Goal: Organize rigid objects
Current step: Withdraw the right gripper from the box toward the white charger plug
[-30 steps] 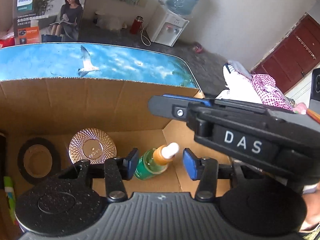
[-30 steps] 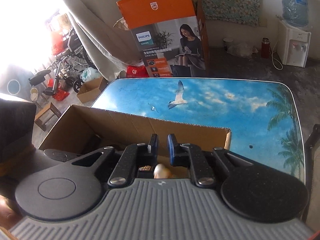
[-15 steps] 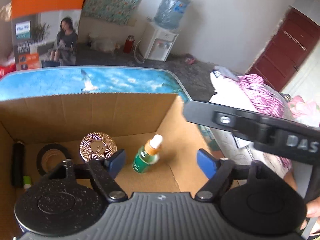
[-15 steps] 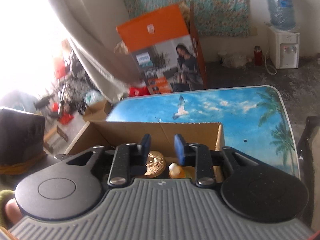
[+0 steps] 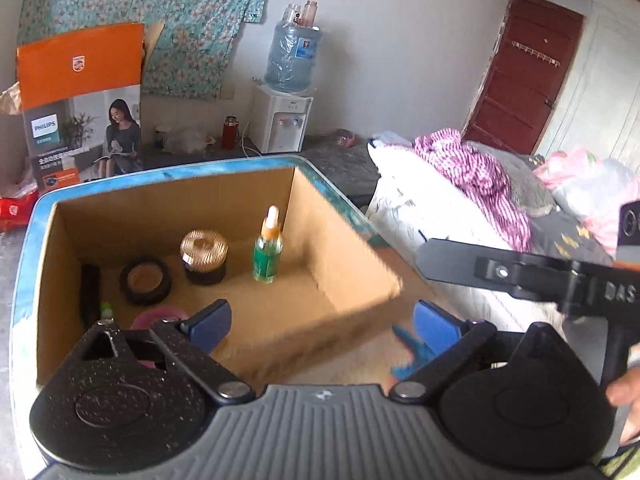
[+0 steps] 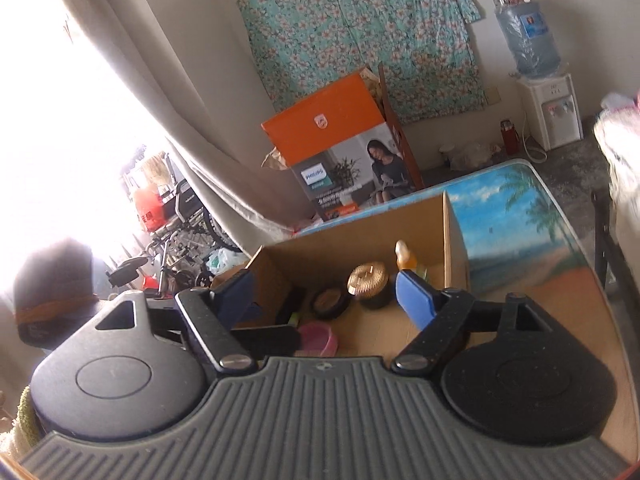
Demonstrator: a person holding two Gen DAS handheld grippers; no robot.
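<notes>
A: What's the room giving us?

B: A table [image 6: 532, 220] printed with a beach scene, blue sky and palms, carrying an open cardboard box [image 5: 336, 248]. Beyond it, an orange appliance carton [image 5: 80, 104] on the floor against a white wall, a flowered cloth [image 6: 360, 28] hung above, a water dispenser [image 5: 286, 120] with its big bottle, and a dark red door [image 5: 520, 76] off to the right. A heap of bedding [image 5: 452, 184] lies right of the left gripper [image 5: 320, 320].

A: And the goods?

B: All in the box, ahead of the left gripper: the green dropper bottle [image 5: 267, 254] stands upright, a gold-lidded jar [image 5: 204, 256] just left of it, a black ring [image 5: 145, 280] further left, a pink tub [image 5: 160, 314] nearest the left finger.

A: The grippers?

B: Left jaws spreading, nearly full width, nothing between them. The right gripper [image 6: 324, 292] is opening too, empty, box contents showing through the gap.

A: Against a second ago?

B: The left one then bracketed the dropper bottle closely; now it has pulled back and up, and the bottle stands free. The right jaws were pinched together over the box; they have parted and backed away.
</notes>
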